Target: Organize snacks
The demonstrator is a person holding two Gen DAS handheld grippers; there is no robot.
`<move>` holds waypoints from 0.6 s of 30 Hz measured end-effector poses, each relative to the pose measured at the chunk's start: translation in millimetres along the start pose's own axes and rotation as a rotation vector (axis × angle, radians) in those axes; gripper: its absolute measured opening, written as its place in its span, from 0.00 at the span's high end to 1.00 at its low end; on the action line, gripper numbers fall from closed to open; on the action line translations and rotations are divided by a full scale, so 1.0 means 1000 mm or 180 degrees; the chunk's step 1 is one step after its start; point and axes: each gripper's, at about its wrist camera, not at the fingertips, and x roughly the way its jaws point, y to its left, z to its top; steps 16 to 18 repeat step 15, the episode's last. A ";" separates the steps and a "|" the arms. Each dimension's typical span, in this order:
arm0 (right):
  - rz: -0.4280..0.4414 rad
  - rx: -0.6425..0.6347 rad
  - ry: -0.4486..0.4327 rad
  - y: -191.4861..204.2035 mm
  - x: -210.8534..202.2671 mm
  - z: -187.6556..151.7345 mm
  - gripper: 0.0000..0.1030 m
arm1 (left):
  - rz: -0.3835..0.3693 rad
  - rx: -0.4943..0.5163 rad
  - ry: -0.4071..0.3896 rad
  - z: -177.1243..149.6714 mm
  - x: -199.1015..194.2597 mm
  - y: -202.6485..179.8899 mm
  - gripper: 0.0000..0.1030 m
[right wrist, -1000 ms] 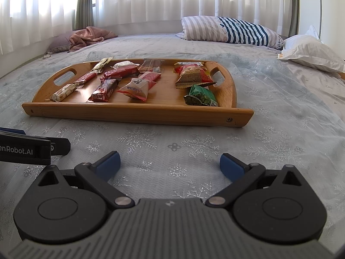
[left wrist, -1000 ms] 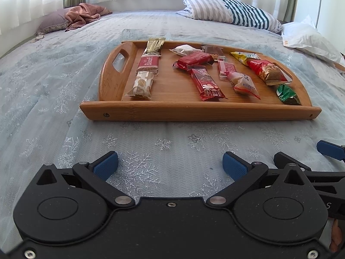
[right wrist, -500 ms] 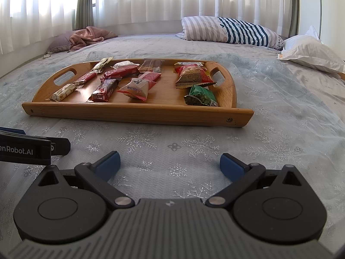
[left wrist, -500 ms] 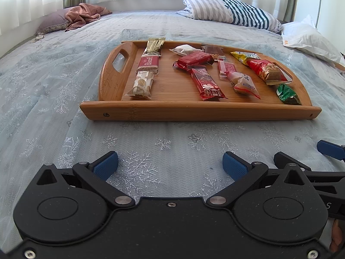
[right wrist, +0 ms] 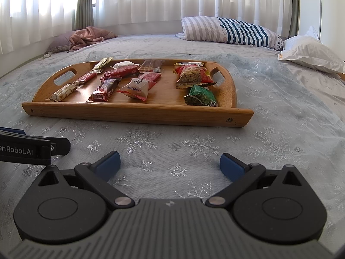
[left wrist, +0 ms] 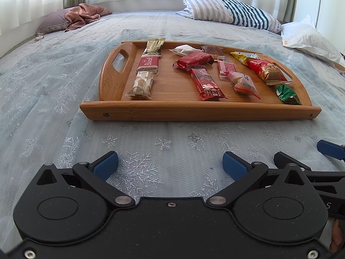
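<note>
Both grippers sit low over the bedspread with nothing between their blue pads — the left gripper [left wrist: 170,165] and the right gripper [right wrist: 170,164] each spread wide at the bottom of their own frame, side by side and short of the wooden tray [left wrist: 194,113]. All the snacks lie on that tray at mid-frame, in rough columns: a nougat bar [left wrist: 141,84], a Biscoff pack [left wrist: 148,62] and a gold sachet [left wrist: 154,45] run up the left; a red wafer bar [left wrist: 207,84] and a white-and-red pouch [left wrist: 243,83] sit centre; a peanut bag [right wrist: 190,76] and a green pea packet [right wrist: 201,97] lie towards the right handle. Whether this is the sorted layout or the jumble to be sorted, the scene does not settle. The risks, as I judge them, come from the soft ground — the tray rests on a yielding bed [right wrist: 280,112], so any downward press on a flat wrapper could tip it and slide the packs together. The wrappers look slick and thin; pads closing on one could skid off or snag its neighbour, since several touch or overlap near the tray's middle.
</note>
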 end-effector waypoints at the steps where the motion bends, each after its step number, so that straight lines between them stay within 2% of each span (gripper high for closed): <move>1: 0.0000 0.0000 0.0001 0.000 0.000 0.000 0.00 | 0.0000 0.0000 0.0000 0.000 0.000 0.000 0.00; 18: 0.0000 -0.0001 -0.0002 0.000 0.000 0.000 0.00 | 0.0014 0.0013 -0.0018 -0.001 -0.001 -0.001 0.00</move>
